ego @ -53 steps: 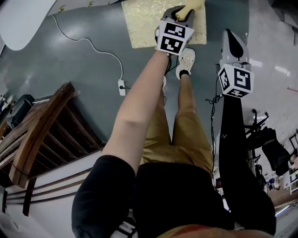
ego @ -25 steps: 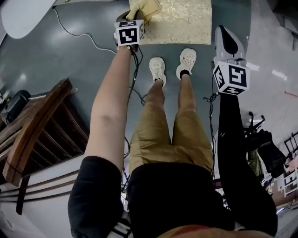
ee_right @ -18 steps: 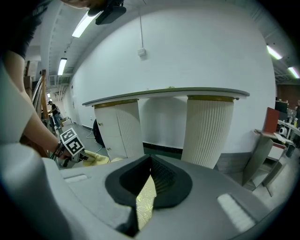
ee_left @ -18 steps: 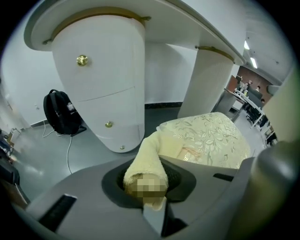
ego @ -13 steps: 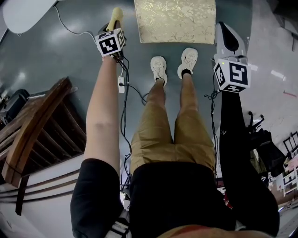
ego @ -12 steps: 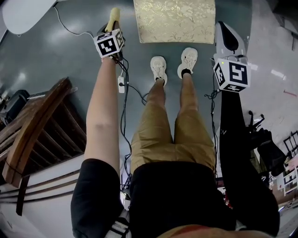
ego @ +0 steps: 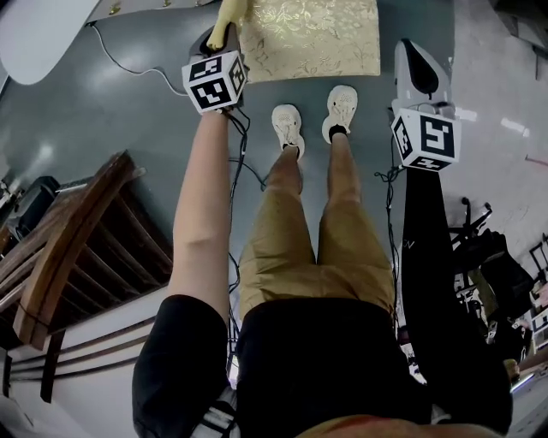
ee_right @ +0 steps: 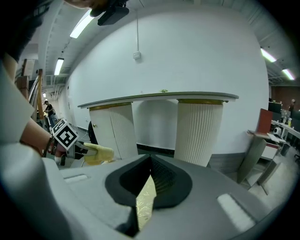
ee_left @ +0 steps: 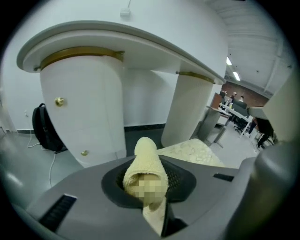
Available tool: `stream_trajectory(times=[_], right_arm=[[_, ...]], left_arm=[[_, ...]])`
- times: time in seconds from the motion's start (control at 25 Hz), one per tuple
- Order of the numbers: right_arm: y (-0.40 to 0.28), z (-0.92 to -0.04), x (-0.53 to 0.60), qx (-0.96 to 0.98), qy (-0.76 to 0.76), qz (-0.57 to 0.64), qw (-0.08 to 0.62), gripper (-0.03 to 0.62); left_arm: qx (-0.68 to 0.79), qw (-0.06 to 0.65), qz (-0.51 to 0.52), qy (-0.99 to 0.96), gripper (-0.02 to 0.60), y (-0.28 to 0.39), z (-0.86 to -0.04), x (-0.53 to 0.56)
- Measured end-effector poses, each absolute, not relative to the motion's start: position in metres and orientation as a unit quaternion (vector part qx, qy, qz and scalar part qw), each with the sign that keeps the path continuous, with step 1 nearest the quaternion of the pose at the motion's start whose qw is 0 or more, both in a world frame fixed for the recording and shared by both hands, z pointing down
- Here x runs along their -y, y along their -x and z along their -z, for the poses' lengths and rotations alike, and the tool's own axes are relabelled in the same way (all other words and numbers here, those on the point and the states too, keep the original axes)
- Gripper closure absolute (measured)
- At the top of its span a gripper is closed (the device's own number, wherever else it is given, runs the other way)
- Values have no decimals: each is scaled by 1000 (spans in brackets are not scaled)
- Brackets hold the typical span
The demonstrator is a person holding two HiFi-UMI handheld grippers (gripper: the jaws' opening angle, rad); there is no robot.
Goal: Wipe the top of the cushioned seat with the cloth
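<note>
The cushioned seat (ego: 308, 38) is a gold patterned square on the floor, just beyond the person's shoes. A yellow cloth (ego: 224, 14) sticks out of my left gripper (ego: 221, 36), which is shut on it. Cloth and gripper hang at the seat's left edge; I cannot tell whether the cloth touches it. In the left gripper view the rolled cloth (ee_left: 143, 161) fills the jaws, with the seat (ee_left: 194, 151) low to the right. My right gripper (ego: 413, 53) is held off the seat's right side, shut and holding nothing; a sliver of the seat (ee_right: 146, 201) shows below its jaws.
A dark wooden chair (ego: 77, 248) stands at the left. A white round table (ego: 38, 26) with ribbed pedestals (ee_right: 199, 131) lies beyond the seat. A white cable (ego: 137, 68) runs over the grey floor. A black bag (ee_left: 44, 129) leans by one pedestal.
My left gripper swept the cloth leftward across the seat and off its left side. It has since come back up against the seat's left edge. The right gripper has hardly moved.
</note>
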State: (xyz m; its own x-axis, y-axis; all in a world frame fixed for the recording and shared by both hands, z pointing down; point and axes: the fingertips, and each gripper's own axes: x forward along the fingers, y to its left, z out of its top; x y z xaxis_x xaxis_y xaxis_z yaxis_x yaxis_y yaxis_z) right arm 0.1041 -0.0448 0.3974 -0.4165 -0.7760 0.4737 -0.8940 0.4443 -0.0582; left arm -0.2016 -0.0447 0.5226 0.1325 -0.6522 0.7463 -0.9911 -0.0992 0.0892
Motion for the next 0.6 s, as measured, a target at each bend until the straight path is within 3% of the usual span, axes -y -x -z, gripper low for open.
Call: stream_trajectory(times=[0.36, 0.6], right_arm=[[-149, -395, 33, 814, -530, -155, 181, 592], [-178, -404, 19, 806, -539, -166, 182, 592]], left_arm=[[475, 364, -185, -779, 514, -28, -509, 45], [399, 405, -244, -786, 512, -115, -556, 15]])
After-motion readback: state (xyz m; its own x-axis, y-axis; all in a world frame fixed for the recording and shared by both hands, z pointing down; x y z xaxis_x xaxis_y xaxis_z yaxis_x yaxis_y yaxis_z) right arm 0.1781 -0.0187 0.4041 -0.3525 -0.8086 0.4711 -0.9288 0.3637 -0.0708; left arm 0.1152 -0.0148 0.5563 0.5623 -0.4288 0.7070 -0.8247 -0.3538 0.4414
